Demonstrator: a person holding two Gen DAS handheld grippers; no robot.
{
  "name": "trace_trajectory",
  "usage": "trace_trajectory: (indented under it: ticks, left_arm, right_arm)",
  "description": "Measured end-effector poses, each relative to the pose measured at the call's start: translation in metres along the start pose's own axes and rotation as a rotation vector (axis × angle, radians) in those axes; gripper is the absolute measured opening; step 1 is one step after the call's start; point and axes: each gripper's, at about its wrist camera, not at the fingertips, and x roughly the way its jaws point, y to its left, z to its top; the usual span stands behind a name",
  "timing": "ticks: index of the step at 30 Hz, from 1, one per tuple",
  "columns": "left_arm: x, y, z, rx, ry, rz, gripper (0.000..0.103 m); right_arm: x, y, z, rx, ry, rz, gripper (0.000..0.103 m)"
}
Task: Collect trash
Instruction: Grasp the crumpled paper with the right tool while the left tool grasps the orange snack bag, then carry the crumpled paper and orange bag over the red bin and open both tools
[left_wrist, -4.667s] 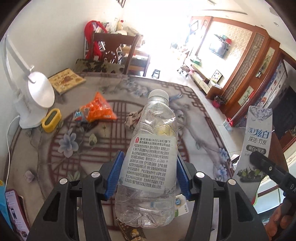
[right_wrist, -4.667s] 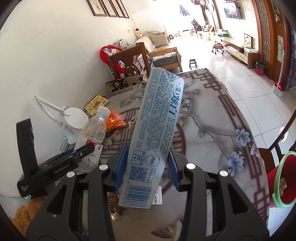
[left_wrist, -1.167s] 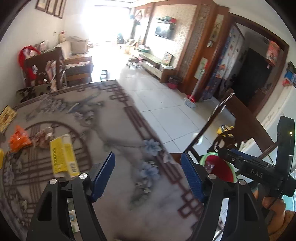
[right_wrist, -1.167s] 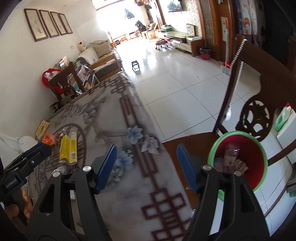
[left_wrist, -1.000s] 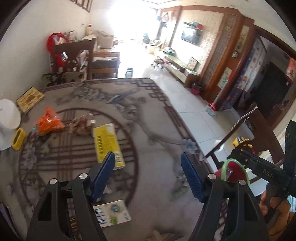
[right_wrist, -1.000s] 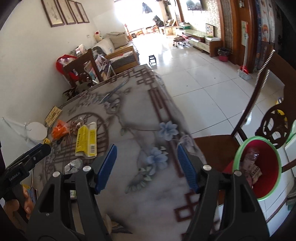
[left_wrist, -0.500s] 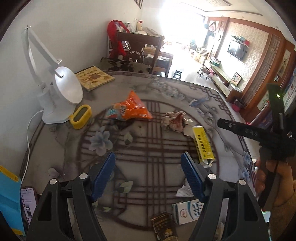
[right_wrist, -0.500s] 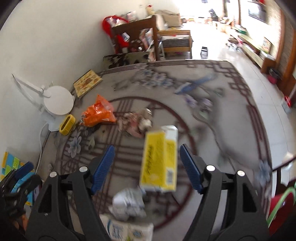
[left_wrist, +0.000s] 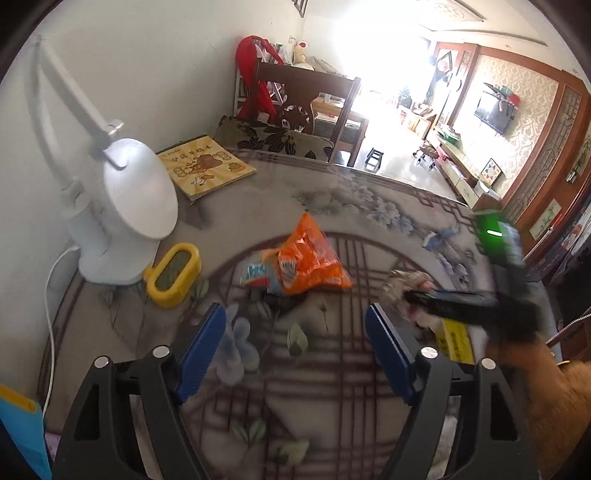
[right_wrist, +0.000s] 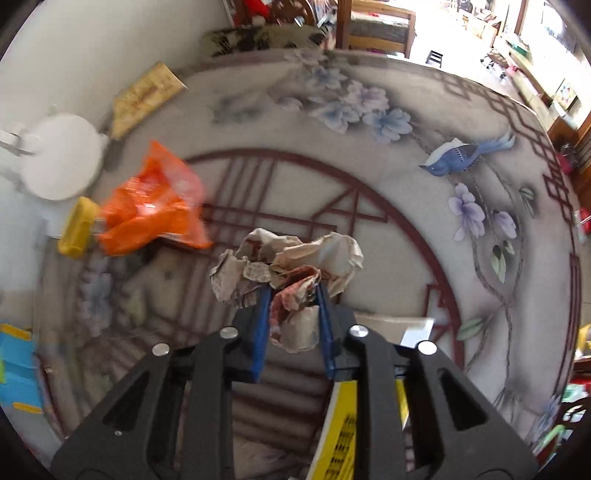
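My right gripper (right_wrist: 291, 299) is shut on a crumpled paper wad (right_wrist: 288, 266) over the middle of the patterned table; it also shows in the left wrist view (left_wrist: 410, 288), where the right gripper (left_wrist: 410, 295) reaches it from the right. An orange snack bag (left_wrist: 310, 258) lies just beyond my left gripper (left_wrist: 295, 332), which is open and empty above the table. The bag shows at the left in the right wrist view (right_wrist: 151, 206). A yellow box (right_wrist: 351, 424) lies under the right gripper.
A white desk lamp (left_wrist: 122, 206) and a yellow holder (left_wrist: 173, 273) stand at the table's left. A yellow booklet (left_wrist: 203, 166) lies at the back. A wooden chair (left_wrist: 306, 99) stands behind the table. A blue object (left_wrist: 18, 428) is at the near left.
Both grippers have moved forward and lower over the table. My right gripper has closed on the crumpled paper wad. My left gripper is closer to the orange bag.
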Motion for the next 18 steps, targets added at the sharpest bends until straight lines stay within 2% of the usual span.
trace_trajectory:
  ticks: [4,7,12,14,17,18]
  left_arm:
    - [0.058,-0.009,0.020,0.078,0.044,0.019,0.075]
    - [0.105,-0.016,0.032,0.131,0.078,0.052,0.075]
    - [0.151,-0.012,0.044,0.115,0.151,0.061,0.073]
    - [0.159,-0.010,0.042,0.106,0.168,0.056,0.058]
    - [0.156,-0.012,0.040,0.110,0.172,0.036,0.042]
    - [0.154,-0.013,0.039,0.110,0.173,0.029,0.042]
  right_arm:
    - [-0.048,-0.006,-0.028,0.036,-0.064,0.110,0.023]
    - [-0.071,-0.005,-0.045,0.051,-0.082,0.141,0.023]
    - [-0.099,-0.009,-0.067,0.079,-0.105,0.176,0.023]
    - [-0.104,-0.011,-0.076,0.089,-0.107,0.184,0.023]
    - [-0.110,-0.010,-0.088,0.102,-0.119,0.179,0.023]
    - [-0.111,-0.009,-0.091,0.105,-0.123,0.176,0.023]
